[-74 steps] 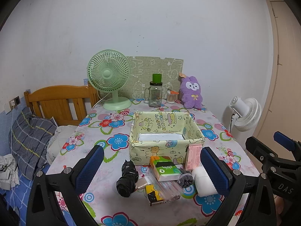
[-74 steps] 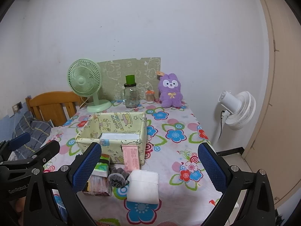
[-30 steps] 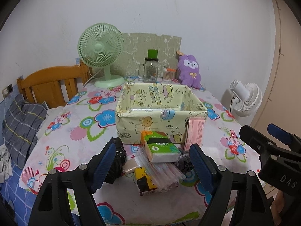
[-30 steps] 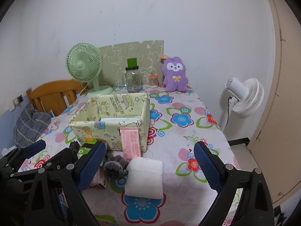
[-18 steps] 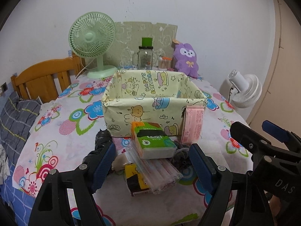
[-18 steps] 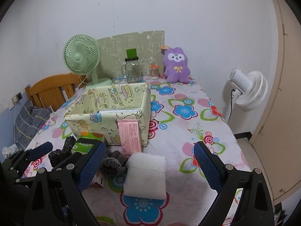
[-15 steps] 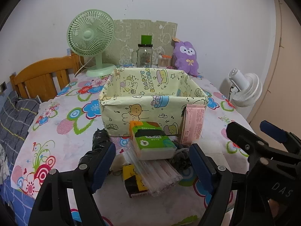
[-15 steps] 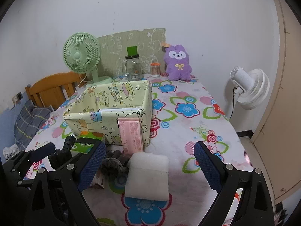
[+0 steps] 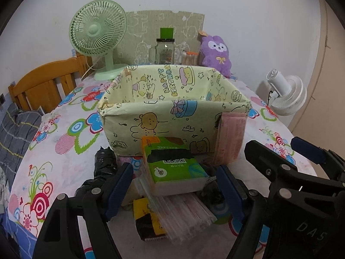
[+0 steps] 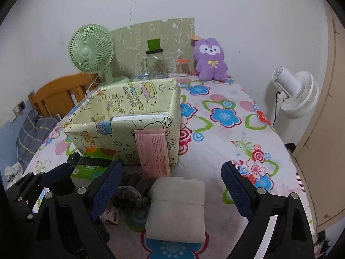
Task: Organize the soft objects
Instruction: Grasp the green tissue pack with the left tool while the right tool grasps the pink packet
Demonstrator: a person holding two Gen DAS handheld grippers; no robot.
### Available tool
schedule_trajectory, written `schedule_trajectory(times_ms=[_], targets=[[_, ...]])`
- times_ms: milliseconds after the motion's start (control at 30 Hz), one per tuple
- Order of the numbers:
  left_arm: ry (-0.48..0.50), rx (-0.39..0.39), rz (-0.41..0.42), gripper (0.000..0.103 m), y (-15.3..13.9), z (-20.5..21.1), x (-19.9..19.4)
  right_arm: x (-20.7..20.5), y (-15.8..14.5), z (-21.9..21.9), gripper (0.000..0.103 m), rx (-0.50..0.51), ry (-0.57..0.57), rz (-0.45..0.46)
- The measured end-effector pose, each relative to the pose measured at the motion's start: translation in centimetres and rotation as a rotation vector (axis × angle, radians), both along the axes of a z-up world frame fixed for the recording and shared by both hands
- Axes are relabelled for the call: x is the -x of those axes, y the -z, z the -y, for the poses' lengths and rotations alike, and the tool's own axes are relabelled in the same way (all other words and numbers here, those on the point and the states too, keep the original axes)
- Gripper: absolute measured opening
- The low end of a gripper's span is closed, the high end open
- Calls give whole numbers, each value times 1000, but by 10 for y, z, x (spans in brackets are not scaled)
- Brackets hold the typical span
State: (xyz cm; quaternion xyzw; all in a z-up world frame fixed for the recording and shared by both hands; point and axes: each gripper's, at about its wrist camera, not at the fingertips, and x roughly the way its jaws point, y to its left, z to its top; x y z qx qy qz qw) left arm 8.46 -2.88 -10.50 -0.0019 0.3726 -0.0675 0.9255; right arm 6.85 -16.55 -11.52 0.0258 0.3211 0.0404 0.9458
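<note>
A yellow cartoon-print fabric box (image 9: 172, 116) (image 10: 103, 129) stands mid-table. In front of it lie a green tissue pack (image 9: 172, 166), a pink packet (image 9: 230, 138) (image 10: 154, 153) leaning on the box, a clear bag of straws (image 9: 183, 218), a black bundle (image 9: 103, 168), a grey knitted item (image 10: 127, 192) and a white folded pad (image 10: 179, 207). My left gripper (image 9: 174, 192) is open with the tissue pack between its fingers. My right gripper (image 10: 170, 192) is open over the white pad.
A green fan (image 9: 99, 32), glass jar (image 9: 165, 51), purple plush (image 9: 215, 54) and cotton swab pot (image 10: 182, 64) stand at the table's back. A wooden chair (image 9: 43, 82) is at left, a white fan (image 10: 297, 95) at right beyond the table edge.
Both grippers have moved forward and lower toward the pile. The left gripper's fingers now flank the green tissue pack, and its opening has narrowed since the earliest frame.
</note>
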Motion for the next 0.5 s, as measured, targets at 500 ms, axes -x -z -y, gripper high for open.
schedule_trajectory(times_ms=[500], targets=[[-2, -9, -47, 74, 13, 1, -19, -32, 19, -10, 91, -18, -27, -64]])
